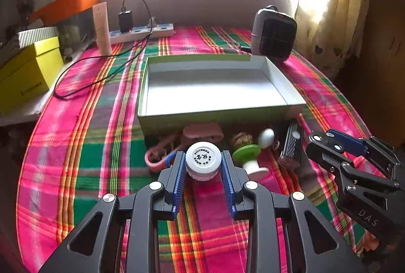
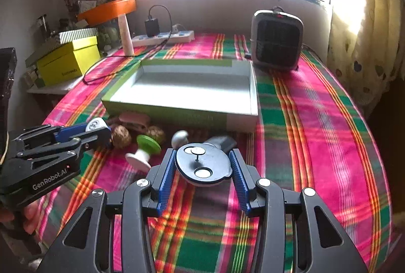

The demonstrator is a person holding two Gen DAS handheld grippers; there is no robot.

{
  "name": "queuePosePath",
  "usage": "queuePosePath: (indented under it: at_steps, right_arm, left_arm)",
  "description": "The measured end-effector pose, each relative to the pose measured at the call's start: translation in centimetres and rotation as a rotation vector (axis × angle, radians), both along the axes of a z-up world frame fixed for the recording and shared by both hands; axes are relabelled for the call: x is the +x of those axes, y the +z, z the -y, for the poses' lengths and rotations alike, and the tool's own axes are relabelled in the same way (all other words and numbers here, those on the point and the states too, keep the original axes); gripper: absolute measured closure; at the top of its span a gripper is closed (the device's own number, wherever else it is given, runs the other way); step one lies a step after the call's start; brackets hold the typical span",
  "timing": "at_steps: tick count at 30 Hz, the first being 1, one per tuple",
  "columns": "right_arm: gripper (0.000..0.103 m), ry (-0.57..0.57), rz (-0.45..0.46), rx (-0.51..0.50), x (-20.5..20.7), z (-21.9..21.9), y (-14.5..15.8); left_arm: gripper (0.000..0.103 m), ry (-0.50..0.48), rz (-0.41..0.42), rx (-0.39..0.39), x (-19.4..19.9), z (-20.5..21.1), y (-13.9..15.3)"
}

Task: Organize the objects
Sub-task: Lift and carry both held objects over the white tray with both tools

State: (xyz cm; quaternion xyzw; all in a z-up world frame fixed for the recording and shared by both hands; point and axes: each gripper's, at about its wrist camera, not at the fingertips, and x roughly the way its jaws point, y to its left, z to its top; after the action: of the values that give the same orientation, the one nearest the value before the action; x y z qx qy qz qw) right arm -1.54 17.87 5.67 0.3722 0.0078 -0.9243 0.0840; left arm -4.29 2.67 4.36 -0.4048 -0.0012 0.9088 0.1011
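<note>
Nearest of all, the left gripper [image 1: 203,159] has its blue pads clamped on a small white jar [image 1: 203,161], lid facing up with a ring of black print on it, held clear above the cloth. Beside it, at about three o'clock in the left wrist view, the right gripper [image 2: 204,165] grasps a dark grey rounded gadget [image 2: 202,166] with two pale discs on its face, pinched between both pads.

Under everything spreads the pink, green and orange plaid tablecloth [image 1: 83,136]. At twelve o'clock from the jar sits the shallow open box [image 1: 215,93], green outside and white inside, with nothing lying in it. Beyond its far right corner, at about one o'clock, stands a grey fan heater [image 1: 274,32]. At ten o'clock a yellow box [image 1: 27,73] rests on a side shelf, and at eleven o'clock a white power strip [image 1: 141,32] carries a black charger [image 1: 125,19] whose cable loops across the cloth.

Along the box's near wall lies a huddle of small things: a pink scissor-like tool [image 1: 162,154], a green-and-white spool-shaped toy [image 1: 249,156] tipped over, a metal grater [image 1: 292,146], a walnut [image 2: 121,138] and a white egg-shaped piece [image 1: 266,137]
</note>
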Motion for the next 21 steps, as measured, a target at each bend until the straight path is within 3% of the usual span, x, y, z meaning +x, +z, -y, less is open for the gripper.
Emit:
queuePosePath:
  at_steps: [21]
  right_arm:
    - [0.059, 0.070, 0.003, 0.012, -7.8, 2.0, 1.0]
  left_arm:
    - [0.077, 0.025, -0.028, 0.016, -7.1, 1.1, 1.5]
